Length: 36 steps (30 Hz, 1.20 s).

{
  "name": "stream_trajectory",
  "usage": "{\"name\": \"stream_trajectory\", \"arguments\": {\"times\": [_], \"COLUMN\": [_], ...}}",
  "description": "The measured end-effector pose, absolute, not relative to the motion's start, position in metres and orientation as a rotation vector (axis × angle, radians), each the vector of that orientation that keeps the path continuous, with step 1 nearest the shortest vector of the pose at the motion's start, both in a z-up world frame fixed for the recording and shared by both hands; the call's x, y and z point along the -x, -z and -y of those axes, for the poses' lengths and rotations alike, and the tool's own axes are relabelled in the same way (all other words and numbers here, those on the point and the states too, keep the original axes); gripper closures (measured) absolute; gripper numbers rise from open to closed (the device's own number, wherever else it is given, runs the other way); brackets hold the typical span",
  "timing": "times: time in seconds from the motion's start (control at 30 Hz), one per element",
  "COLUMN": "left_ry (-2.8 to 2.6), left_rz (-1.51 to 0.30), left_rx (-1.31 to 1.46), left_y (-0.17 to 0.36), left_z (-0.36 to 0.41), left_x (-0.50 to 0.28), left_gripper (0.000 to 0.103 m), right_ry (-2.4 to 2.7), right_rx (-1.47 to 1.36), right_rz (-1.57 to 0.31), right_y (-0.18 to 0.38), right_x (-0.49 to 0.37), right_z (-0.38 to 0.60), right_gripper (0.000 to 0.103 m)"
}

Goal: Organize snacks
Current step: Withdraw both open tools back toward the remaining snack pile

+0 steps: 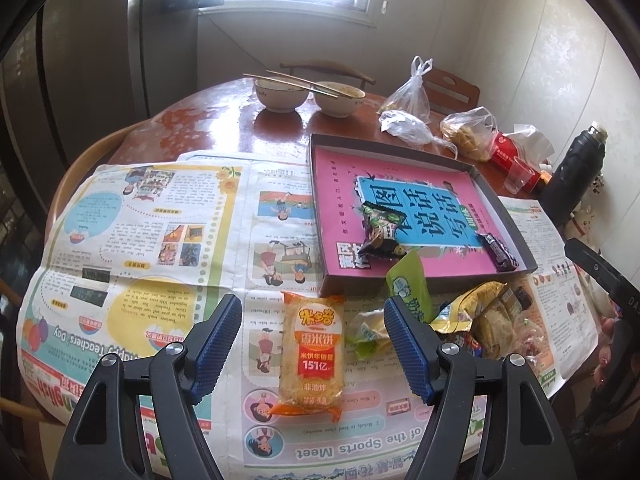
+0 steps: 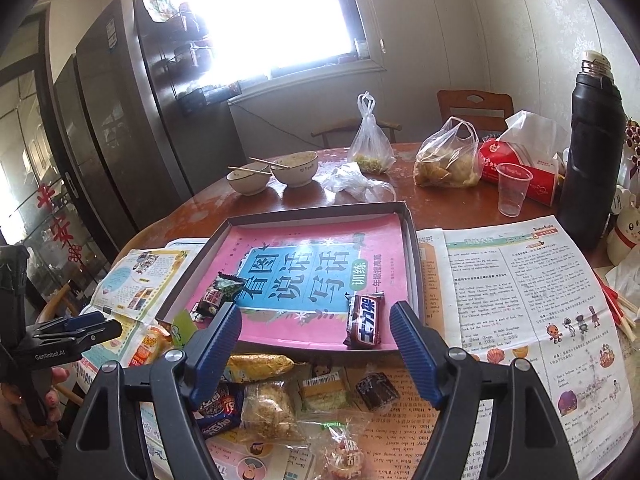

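An orange rice-cracker packet lies flat between the left gripper's spread fingers, a brown chocolate bar rests in the shallow box between the right gripper's fingers, and loose snacks are piled beneath them.

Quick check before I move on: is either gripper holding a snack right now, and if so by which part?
Nothing is held. The left gripper is open above the orange rice-cracker pack, not touching it; the right gripper is open and empty.

Both wrist cameras are looking forward over the table from close above. Both are sharing the shallow box, the left view sitting further left.
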State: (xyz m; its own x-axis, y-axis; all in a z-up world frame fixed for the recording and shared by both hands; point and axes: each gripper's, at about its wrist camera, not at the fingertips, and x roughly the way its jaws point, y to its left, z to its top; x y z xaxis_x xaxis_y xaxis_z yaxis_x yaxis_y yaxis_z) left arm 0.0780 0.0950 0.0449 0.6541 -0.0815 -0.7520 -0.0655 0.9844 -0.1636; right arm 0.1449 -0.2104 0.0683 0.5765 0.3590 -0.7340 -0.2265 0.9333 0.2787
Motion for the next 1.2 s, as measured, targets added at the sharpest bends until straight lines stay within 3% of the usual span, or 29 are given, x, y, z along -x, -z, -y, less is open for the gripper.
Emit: {"name": "stream_trajectory", "arguments": {"times": [1.2], "left_ry": [0.01], "left_rz": [-0.955], "left_rx": [0.097], "left_y": [-0.018], "left_z": [-0.086], "left_x": [-0.07], "left_gripper": [0.028], "right_ry": [-0.353], "right_rx": [-0.164], "right_rz": [-1.006], "right_y": [-0.038], "right_x": [-0.108], "right_z": [0.221], "right_gripper": [0.027]}}
